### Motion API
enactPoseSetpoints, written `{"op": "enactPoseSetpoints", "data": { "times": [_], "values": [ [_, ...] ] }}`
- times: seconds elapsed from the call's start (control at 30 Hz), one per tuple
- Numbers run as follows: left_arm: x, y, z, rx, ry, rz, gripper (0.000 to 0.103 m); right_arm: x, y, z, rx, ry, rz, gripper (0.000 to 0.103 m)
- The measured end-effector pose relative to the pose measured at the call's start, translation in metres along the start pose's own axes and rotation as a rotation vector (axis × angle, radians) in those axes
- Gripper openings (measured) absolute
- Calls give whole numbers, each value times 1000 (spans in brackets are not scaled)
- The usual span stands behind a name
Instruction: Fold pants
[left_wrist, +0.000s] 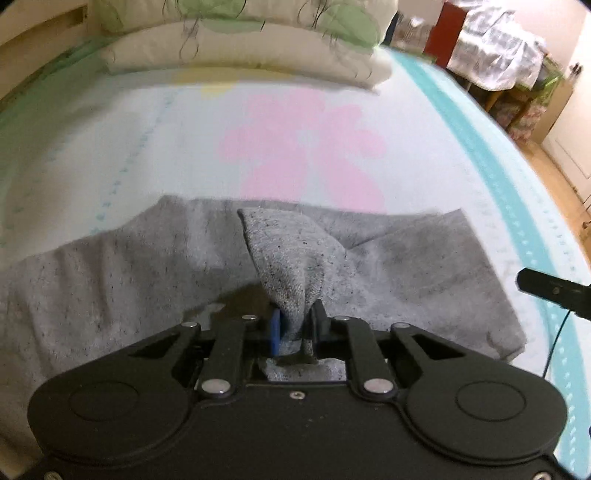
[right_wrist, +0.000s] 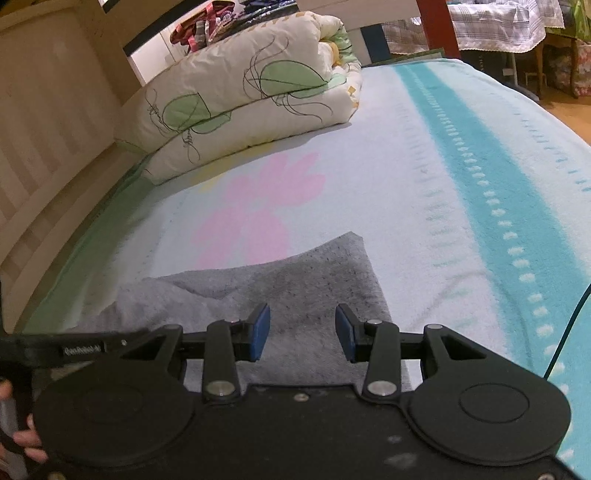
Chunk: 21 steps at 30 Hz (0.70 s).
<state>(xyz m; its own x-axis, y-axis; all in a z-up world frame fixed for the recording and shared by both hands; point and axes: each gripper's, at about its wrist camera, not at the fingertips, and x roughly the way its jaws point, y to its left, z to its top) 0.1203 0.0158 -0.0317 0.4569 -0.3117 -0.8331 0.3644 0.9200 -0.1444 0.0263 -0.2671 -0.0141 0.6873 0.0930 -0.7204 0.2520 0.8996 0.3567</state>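
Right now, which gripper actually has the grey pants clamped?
The left gripper: a bunched fold of the grey knit pants is pinched between its blue pads. The right gripper stands open over flat cloth, nothing between its pads.

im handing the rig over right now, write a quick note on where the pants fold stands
Left gripper: shut on a pinched-up bunch of the grey pants.
Right gripper: open, nothing between its pads, hanging over the pants' right end.
Pants: spread crosswise on the bed blanket, near edge; folded quilt at the far end, clear of the work.
Done: one grip taken.
Left: probably grip with the right gripper too, carry the fabric over, flatten, repeat. No finished fold shows yet.
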Motion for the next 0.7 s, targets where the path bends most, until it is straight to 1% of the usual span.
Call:
{"op": "enactPoseSetpoints", "data": {
  "times": [0.03,0.07,0.1,0.13,0.2,0.23,0.3,0.37,0.43,0.5,0.53,0.6,0.7],
  "values": [
    [9,1,-5,-3,35,5,29,2,1,0,-5,1,-6,43],
    [17,4,-8,-11,75,18,43,4,1,0,-11,3,-10,43],
    [24,8,-12,-26,124,37,48,6,3,1,-20,4,-15,43],
    [29,15,-15,-56,155,57,54,9,4,1,-29,5,-21,43],
    [24,32,-20,-130,133,23,55,13,7,3,-48,6,-29,43],
    [18,40,-21,-169,126,25,55,16,9,5,-62,7,-30,43],
    [9,46,-21,-195,98,77,51,23,12,9,-83,6,-28,43],
    [-2,50,-19,-205,44,113,51,33,17,16,-107,7,-31,43],
    [-6,45,-13,-196,28,100,51,49,21,22,-124,20,-30,43],
    [-3,37,-8,-175,38,81,51,63,24,26,-131,41,-39,43],
    [0,32,-8,-158,45,85,51,71,24,27,-132,52,-49,42],
    [7,21,-9,-113,54,99,51,86,22,28,-147,77,-85,41],
    [17,12,-18,-63,96,116,51,98,14,27,-147,104,-155,40]
  ]
}}
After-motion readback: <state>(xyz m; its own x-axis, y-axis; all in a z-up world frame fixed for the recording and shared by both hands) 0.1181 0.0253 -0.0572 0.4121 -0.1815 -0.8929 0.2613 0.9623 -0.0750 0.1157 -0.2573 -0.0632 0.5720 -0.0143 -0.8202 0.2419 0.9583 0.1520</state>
